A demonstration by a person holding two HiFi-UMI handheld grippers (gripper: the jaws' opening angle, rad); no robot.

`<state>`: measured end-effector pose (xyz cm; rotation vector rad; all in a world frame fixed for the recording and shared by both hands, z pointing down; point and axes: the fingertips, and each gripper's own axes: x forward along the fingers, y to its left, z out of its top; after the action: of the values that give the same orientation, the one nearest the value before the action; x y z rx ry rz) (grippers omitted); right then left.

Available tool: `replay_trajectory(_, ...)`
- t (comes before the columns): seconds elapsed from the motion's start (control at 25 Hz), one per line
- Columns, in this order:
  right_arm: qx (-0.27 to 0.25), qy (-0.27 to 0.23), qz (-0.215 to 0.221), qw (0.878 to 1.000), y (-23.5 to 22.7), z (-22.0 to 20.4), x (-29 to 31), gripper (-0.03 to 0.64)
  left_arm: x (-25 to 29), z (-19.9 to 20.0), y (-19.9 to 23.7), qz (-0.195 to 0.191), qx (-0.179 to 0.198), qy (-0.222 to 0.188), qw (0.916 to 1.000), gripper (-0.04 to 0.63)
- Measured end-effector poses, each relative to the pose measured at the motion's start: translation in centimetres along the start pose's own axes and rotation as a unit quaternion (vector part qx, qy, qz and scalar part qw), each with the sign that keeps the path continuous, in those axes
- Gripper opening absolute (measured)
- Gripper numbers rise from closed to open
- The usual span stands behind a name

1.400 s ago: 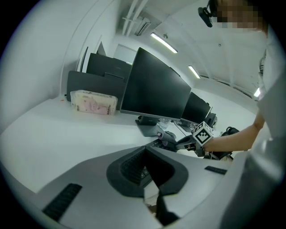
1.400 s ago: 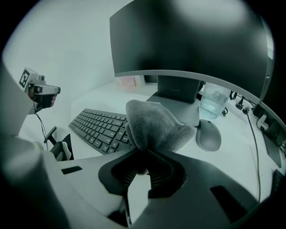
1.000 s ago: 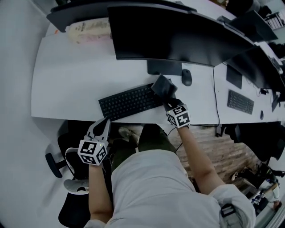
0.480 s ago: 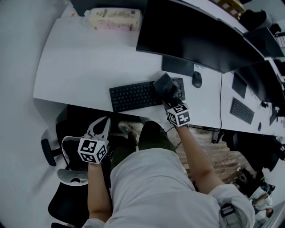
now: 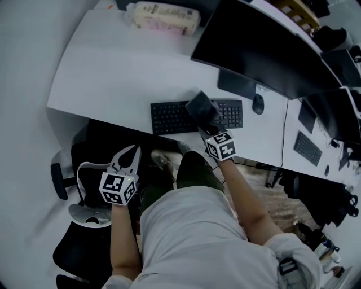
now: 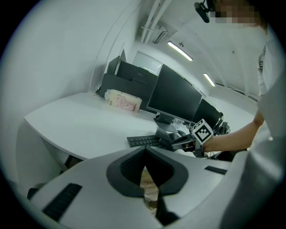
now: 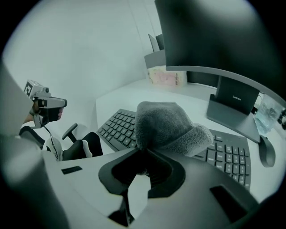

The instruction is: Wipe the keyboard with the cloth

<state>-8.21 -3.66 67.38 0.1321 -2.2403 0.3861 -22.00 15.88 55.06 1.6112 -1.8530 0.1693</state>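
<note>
Keyboard (image 5: pixel 169 117), black and full-width, lies close to the front edge of the white desk (image 5: pixel 107 73), with only a narrow strip of desktop between its near side and that edge. Well to the left of the keyboard and below desk level, the left gripper (image 5: pixel 132 152) hangs over a black office chair (image 5: pixel 96 152), jaws pressed together with nothing between them. Left of the keyboard and behind it the desktop runs wide and open out to the rounded corner. A pink-and-white wrapped pack (image 5: pixel 163 17) sits far behind the keyboard at the back edge. Over the keyboard's middle a grey fleecy cloth (image 5: pixel 201 106) sits bunched above the keys. Its near end is pinched in the jaws of the right gripper (image 5: pixel 206 125), which reaches in across the keyboard's front edge. Keys show uncovered on both sides of the cloth. Behind the keyboard's right half stands the base of a dark monitor (image 5: pixel 254 51). Just past the keyboard's right end lies a dark mouse (image 5: pixel 258 104), leaving little room on that side.
</note>
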Motion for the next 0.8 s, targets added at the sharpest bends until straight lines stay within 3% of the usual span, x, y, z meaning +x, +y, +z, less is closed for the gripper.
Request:
replay_trajectory(0.4, -0.026, -0.008, 0.054, 0.998, 5.5, 2.1, 2.8, 0.048, -3.0, -1.5, 1.4, 0.028, -0.024, -0.015, 0.9992, 0.003)
replay_trajectory(0.8, -0.02, -0.011, 0.11, 0.994, 10.1, 3.6, 5.2, 0.048, -5.5, -2.9, 2.2, 0.05, -0.044, -0.034, 0.9972, 0.003)
